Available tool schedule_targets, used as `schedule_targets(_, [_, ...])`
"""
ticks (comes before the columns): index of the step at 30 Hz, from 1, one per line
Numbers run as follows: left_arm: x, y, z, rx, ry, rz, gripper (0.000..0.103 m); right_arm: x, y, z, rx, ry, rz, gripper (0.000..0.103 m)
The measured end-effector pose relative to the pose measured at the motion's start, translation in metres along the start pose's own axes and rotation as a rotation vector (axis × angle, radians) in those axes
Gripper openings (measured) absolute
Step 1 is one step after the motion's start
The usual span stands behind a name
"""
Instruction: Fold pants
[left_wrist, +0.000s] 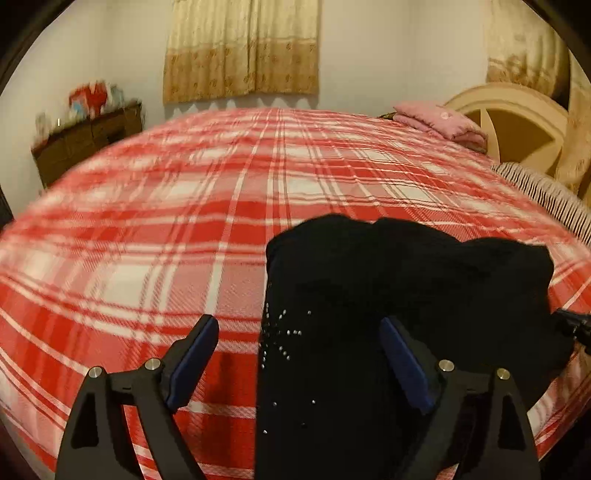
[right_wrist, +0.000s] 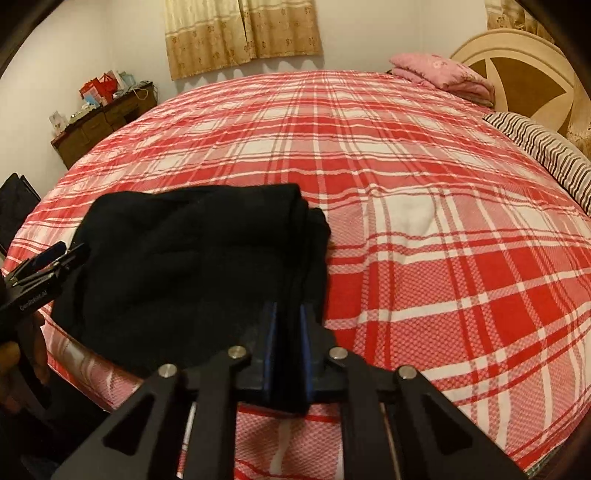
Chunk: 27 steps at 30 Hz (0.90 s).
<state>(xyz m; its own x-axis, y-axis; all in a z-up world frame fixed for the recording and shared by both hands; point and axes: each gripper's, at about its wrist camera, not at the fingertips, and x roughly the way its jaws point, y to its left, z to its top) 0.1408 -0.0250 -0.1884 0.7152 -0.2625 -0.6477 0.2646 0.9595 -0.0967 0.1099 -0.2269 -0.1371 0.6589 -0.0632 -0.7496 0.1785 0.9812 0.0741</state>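
Note:
Black pants (left_wrist: 388, 295) with small silver studs lie bunched and partly folded at the near edge of a bed with a red and white plaid cover (left_wrist: 184, 206). My left gripper (left_wrist: 299, 325) is open, its blue pads spread wide over the left edge of the pants, holding nothing. My right gripper (right_wrist: 288, 317) is shut on a fold at the right edge of the pants (right_wrist: 192, 251). The left gripper (right_wrist: 55, 258) also shows at the left edge of the right wrist view, beside the pants.
A pink folded blanket (right_wrist: 443, 74) and a striped pillow (right_wrist: 546, 155) lie at the far right by the cream headboard (right_wrist: 517, 62). A dark wooden dresser (right_wrist: 99, 122) with clutter stands far left. Beige curtains (right_wrist: 240, 33) hang on the back wall.

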Motion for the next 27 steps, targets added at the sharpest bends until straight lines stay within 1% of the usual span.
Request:
schedule_targets(2, [0.001, 0.005, 0.0, -0.046, 0.011, -0.023, 0.09, 0.0, -0.003, 0.001, 0.012, 0.005, 0.002, 0.021])
schedule_targets(4, [0.0, 0.004, 0.001, -0.047, 0.009, -0.023, 0.09, -0.004, -0.002, 0.003, 0.019, -0.004, -0.013, 0.025])
schedule_targets(5, [0.0, 0.003, 0.001, -0.042, 0.008, -0.022, 0.09, -0.008, -0.001, 0.005, 0.025, -0.016, -0.024, 0.026])
schedule_targets(7, [-0.001, 0.002, 0.001, -0.043, 0.009, -0.026, 0.09, -0.021, 0.008, 0.013, 0.02, -0.078, -0.054, 0.03])
schedule_targets(8, [-0.001, 0.001, 0.001, -0.043, 0.012, -0.031, 0.09, -0.028, 0.014, 0.017, 0.011, -0.11, -0.052, 0.036])
schedule_targets(9, [-0.002, 0.001, 0.0, -0.041, 0.013, -0.033, 0.09, -0.034, 0.023, 0.023, -0.007, -0.142, -0.033, 0.039])
schedule_targets(10, [-0.002, 0.001, 0.0, -0.036, 0.013, -0.032, 0.09, -0.037, 0.032, 0.029, -0.026, -0.16, -0.004, 0.047])
schedule_targets(11, [-0.002, 0.0, 0.001, -0.034, 0.014, -0.032, 0.09, -0.039, 0.04, 0.033, -0.041, -0.174, 0.028, 0.053])
schedule_targets(13, [-0.003, 0.0, 0.002, -0.03, 0.017, -0.032, 0.09, -0.035, 0.06, 0.041, -0.079, -0.181, 0.09, 0.055])
schedule_targets(14, [-0.003, 0.0, 0.002, -0.025, 0.017, -0.031, 0.09, -0.029, 0.066, 0.042, -0.095, -0.169, 0.102, 0.055])
schedule_targets(17, [-0.004, -0.001, 0.002, -0.013, 0.015, -0.031, 0.09, 0.001, 0.077, 0.044, -0.118, -0.097, 0.117, 0.055])
schedule_targets(19, [-0.003, -0.002, 0.002, -0.012, 0.016, -0.036, 0.09, 0.017, 0.073, 0.04, -0.11, -0.062, 0.088, 0.055])
schedule_targets(21, [-0.002, -0.003, 0.002, -0.012, 0.02, -0.041, 0.09, 0.03, 0.06, 0.036, -0.086, -0.028, 0.085, 0.055])
schedule_targets(27, [-0.004, -0.004, 0.003, 0.006, 0.017, -0.031, 0.09, 0.029, 0.05, 0.035, -0.069, -0.035, 0.121, 0.054])
